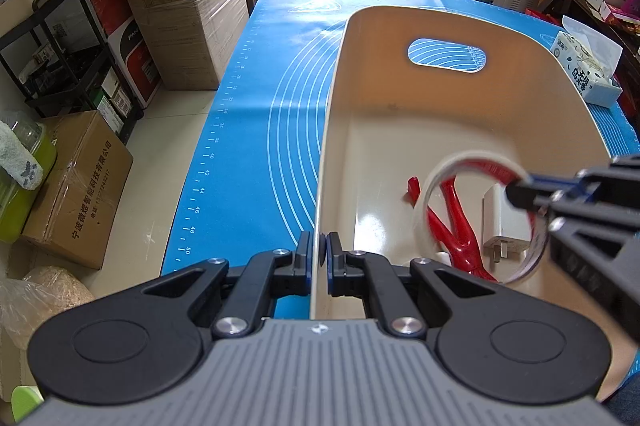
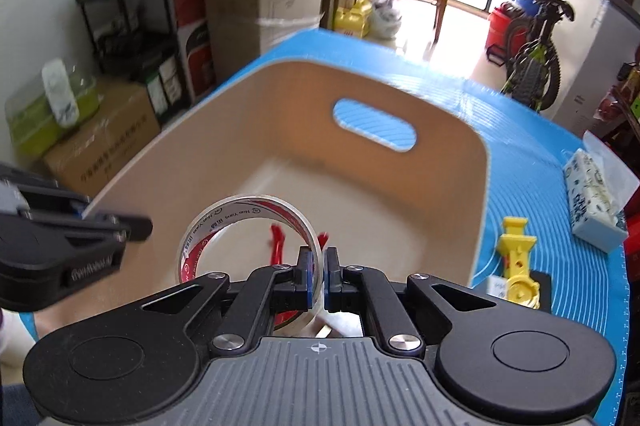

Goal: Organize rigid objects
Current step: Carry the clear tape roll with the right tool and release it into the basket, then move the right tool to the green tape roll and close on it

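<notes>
Left wrist view. Left claw point(image 1: 322, 253): jaws closed on the near wall of the cream bin point(image 1: 400, 129), steadying it on the blue-matted table point(image 1: 240, 113). Bin contents: red plastic item point(image 1: 452, 226) and white charger plug point(image 1: 502, 222), both on the floor of the bin. Right claw point(image 1: 516, 191): enters from the right, pinched on the band of a clear tape roll point(image 1: 440, 177) held above the bin interior, over the red item.

Right wrist view. Right claw point(image 2: 319, 266): jaws closed on the wall of the tape roll point(image 2: 224, 226), which stands on edge in the grip (red print legible on the core). Bin point(image 2: 460, 185) lies directly below and ahead. Yellow toy point(image 2: 516, 258) and tissue pack point(image 2: 592, 201) sit on the table outside the bin, to its right.

Risk, judged: the grip takes only a thin slice of the band, so the roll could twist or slip free. Released on edge, it may roll or bounce against the charger.
</notes>
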A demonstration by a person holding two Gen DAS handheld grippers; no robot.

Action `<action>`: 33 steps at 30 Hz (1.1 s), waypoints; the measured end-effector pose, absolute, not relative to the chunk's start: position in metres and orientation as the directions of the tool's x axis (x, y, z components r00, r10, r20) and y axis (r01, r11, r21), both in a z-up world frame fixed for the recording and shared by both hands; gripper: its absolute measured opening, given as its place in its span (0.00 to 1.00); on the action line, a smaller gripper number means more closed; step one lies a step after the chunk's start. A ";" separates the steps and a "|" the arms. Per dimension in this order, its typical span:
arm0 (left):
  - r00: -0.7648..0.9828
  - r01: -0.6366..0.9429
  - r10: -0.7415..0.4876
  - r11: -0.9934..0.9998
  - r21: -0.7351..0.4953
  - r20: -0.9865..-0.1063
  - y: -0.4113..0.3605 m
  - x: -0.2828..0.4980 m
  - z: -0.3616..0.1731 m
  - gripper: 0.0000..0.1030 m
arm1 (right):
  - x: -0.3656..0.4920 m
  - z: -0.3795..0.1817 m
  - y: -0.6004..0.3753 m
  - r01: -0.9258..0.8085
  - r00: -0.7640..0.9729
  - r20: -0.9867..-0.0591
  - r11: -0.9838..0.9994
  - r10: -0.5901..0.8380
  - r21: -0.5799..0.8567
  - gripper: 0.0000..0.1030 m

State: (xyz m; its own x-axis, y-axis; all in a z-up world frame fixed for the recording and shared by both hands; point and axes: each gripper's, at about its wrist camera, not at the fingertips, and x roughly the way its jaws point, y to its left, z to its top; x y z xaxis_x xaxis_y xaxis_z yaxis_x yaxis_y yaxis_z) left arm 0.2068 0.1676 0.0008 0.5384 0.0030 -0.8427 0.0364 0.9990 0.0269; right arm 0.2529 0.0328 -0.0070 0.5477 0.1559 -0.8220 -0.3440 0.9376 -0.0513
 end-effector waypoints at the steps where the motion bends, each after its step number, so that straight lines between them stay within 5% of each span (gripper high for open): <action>1: 0.538 0.037 0.003 0.999 0.027 -0.843 0.167 0.207 0.001 0.08 | 0.254 -0.011 0.035 -0.350 0.532 -0.833 0.935 0.150 -0.055 0.16; 12: 0.538 0.036 0.004 0.999 0.027 -0.843 0.166 0.207 0.001 0.08 | 0.252 -0.038 0.044 -0.387 0.433 -0.893 0.920 0.123 -0.061 0.17; 20: 0.538 0.036 0.004 0.999 0.027 -0.843 0.166 0.207 0.001 0.08 | 0.250 -0.006 0.019 -0.336 0.509 -0.841 0.942 0.183 0.002 0.55; 33: 0.538 0.036 0.004 0.999 0.027 -0.843 0.166 0.207 0.001 0.08 | 0.234 0.043 -0.055 -0.226 0.665 -0.715 0.971 0.215 0.082 0.83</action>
